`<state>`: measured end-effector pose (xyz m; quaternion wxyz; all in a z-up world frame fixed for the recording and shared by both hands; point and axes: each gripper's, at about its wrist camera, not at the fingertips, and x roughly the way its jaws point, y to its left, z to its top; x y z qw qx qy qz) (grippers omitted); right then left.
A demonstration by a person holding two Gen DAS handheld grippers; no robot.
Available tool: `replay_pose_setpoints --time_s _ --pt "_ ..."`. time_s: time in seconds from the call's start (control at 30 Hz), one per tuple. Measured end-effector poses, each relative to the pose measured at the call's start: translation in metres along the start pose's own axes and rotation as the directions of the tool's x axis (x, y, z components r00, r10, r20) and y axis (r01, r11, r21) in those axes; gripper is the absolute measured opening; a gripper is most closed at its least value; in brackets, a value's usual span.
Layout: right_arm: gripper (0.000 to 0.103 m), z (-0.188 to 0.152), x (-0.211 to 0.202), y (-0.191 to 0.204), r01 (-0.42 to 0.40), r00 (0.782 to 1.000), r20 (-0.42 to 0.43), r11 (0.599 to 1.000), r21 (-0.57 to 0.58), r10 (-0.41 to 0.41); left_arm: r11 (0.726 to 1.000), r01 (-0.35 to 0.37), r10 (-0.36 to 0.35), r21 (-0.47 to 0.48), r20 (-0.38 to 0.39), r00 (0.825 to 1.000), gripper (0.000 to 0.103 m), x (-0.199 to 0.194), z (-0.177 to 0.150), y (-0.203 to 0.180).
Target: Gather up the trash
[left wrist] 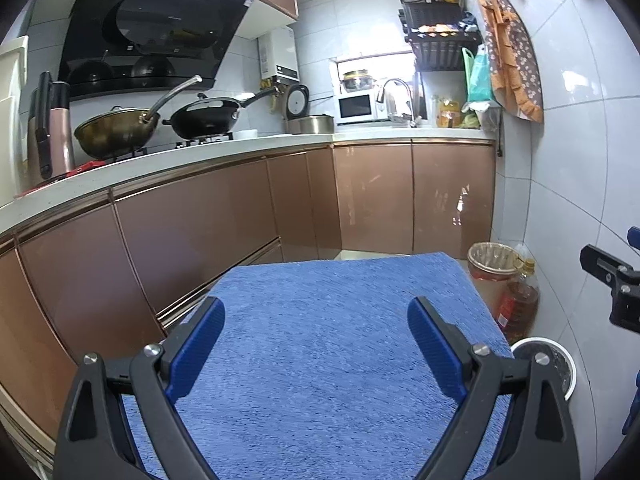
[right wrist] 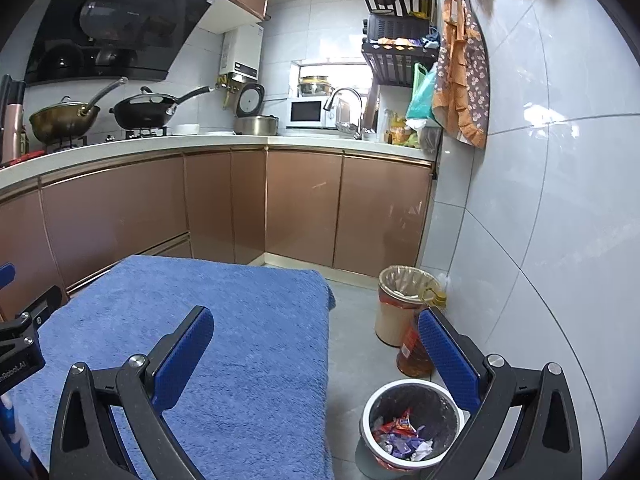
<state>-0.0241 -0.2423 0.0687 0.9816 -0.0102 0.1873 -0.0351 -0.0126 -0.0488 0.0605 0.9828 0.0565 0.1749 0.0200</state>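
Note:
My left gripper [left wrist: 316,320] is open and empty above a table covered with a blue towel [left wrist: 320,360]. My right gripper [right wrist: 316,328] is open and empty above the towel's right edge [right wrist: 240,340]. A white-rimmed trash bin [right wrist: 412,428] stands on the floor below the right gripper, holding red, purple and white wrappers [right wrist: 400,432]. Its rim shows in the left wrist view [left wrist: 560,364]. No loose trash shows on the towel. The right gripper's body shows at the right edge of the left wrist view [left wrist: 616,292].
A second bin with a plastic liner [right wrist: 404,304] and an oil bottle [right wrist: 414,352] stand by the tiled wall. Copper cabinets [right wrist: 304,208] run behind, with woks [right wrist: 140,112], a microwave [right wrist: 308,114] and a sink tap on the counter.

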Motion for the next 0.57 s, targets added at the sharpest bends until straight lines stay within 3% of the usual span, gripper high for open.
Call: replay_pose_setpoints --time_s 0.57 --pt "0.103 -0.007 0.014 -0.018 0.049 0.998 -0.029 0.998 0.033 -0.048 0.999 0.038 -0.038 0.035 0.012 0.999 0.093 0.016 0.010 -0.010"
